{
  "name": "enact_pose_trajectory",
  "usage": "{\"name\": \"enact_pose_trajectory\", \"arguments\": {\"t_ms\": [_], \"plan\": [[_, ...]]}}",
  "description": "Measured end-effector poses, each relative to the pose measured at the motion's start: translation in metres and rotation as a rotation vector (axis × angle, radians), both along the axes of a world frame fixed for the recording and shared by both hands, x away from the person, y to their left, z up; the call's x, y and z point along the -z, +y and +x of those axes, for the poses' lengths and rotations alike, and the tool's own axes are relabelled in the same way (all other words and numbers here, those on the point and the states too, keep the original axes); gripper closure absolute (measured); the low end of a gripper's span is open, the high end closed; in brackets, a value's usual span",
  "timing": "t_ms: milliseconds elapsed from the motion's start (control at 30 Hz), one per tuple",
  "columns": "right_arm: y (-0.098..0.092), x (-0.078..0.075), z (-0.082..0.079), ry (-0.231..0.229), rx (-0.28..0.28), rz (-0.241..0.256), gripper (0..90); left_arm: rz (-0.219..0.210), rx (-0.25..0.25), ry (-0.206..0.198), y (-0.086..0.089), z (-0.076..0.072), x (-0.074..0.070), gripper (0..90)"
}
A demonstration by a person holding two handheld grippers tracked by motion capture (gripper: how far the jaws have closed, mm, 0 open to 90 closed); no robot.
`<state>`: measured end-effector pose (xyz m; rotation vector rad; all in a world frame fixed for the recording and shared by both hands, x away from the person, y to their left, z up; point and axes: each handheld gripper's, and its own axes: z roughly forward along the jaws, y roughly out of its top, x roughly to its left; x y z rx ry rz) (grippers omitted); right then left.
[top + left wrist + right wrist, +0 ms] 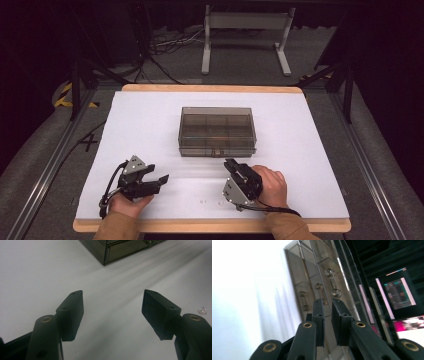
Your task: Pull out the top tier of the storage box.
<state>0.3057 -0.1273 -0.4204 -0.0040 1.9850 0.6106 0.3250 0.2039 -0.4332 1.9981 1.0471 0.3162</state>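
Approach step: right gripper point(231, 163) rolled sideways, jaws nearly shut on nothing, tip near latch point(216, 152) of closed smoky box point(217, 131) mid-table, left gripper point(159, 178) wide open, idle near front-left; next probably needs tip on latch to open lid; no readable writing or brand.

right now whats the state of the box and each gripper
compartment box: lid down, front latch looks fastened, flat on the white table
left gripper: jaws wide open, holding nothing, apart from the box
right gripper: jaws nearly closed with a narrow gap, nothing between them, pointed at the box front by the latch
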Motion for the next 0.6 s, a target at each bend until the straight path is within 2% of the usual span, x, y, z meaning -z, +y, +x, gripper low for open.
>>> {"name": "enact_pose_trajectory", "arguments": {"t_ms": [133,233,300,433,600], "plan": [[-0.006,-0.004,0.0,0.087,-0.042,0.059,81.7,0.001,0.0,-0.002,0.0,0.0,0.0,34.8],[-0.01,-0.007,0.001,0.174,-0.055,0.13,82.3,-0.001,-0.002,-0.002,0.0,0.0,0.0,34.8],[-0.013,-0.009,0.003,0.215,-0.059,0.16,82.7,0.0,-0.002,-0.001,0.0,0.0,0.0,34.7],[-0.019,-0.014,0.008,0.341,-0.062,0.249,82.7,-0.001,-0.003,0.0,0.0,0.0,0.0,34.6],[-0.024,-0.017,0.012,0.428,-0.063,0.299,82.6,-0.002,-0.004,0.0,0.0,0.0,0.001,34.6]]}}
